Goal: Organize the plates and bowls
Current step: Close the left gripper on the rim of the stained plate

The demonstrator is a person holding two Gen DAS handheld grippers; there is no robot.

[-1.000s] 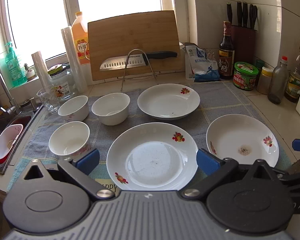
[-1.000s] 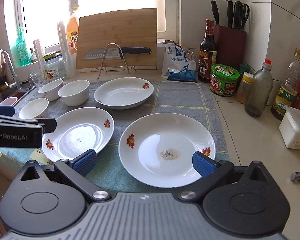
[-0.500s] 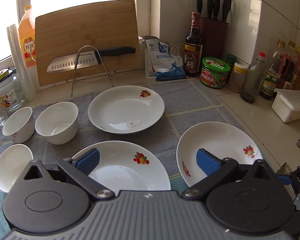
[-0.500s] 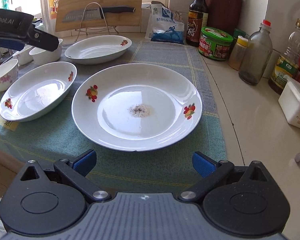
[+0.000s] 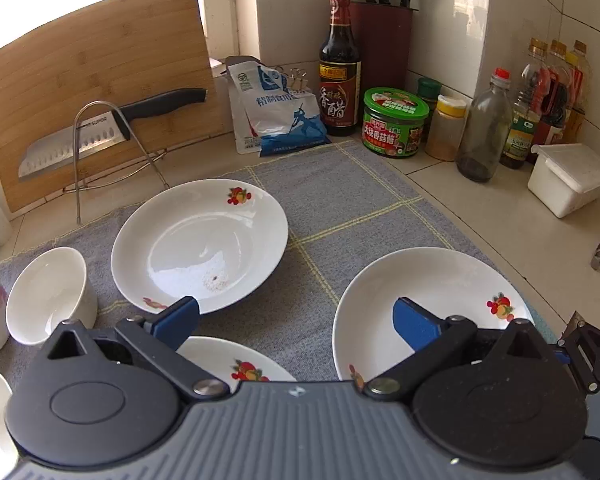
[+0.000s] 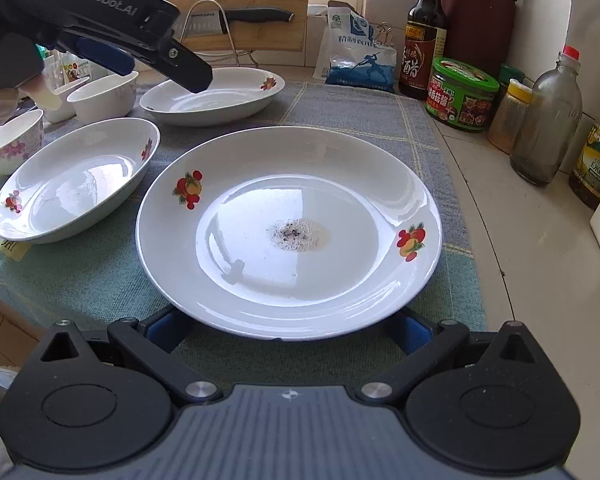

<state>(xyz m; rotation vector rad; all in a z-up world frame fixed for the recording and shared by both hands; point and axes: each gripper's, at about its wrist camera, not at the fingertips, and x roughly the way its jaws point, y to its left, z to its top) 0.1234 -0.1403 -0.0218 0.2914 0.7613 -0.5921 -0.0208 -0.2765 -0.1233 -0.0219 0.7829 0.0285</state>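
Right gripper (image 6: pixel 284 332) spread wide at the near plate's (image 6: pixel 288 236) 6 o'clock rim, blue fingers (image 6: pixel 162 326) under the edge; pinch it squarely before lifting. Left gripper (image 5: pixel 296 320) spread, empty, hovering over the far plate (image 5: pixel 200 244); keep it clear

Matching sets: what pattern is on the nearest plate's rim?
Red-and-orange fruit motifs on the white plate; right wrist view.

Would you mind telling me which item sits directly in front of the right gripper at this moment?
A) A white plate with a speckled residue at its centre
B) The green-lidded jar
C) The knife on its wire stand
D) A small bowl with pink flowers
A: in the right wrist view the plate, with a speckled patch at its centre, lies just ahead of the open right gripper, its near rim between the two blue fingers.
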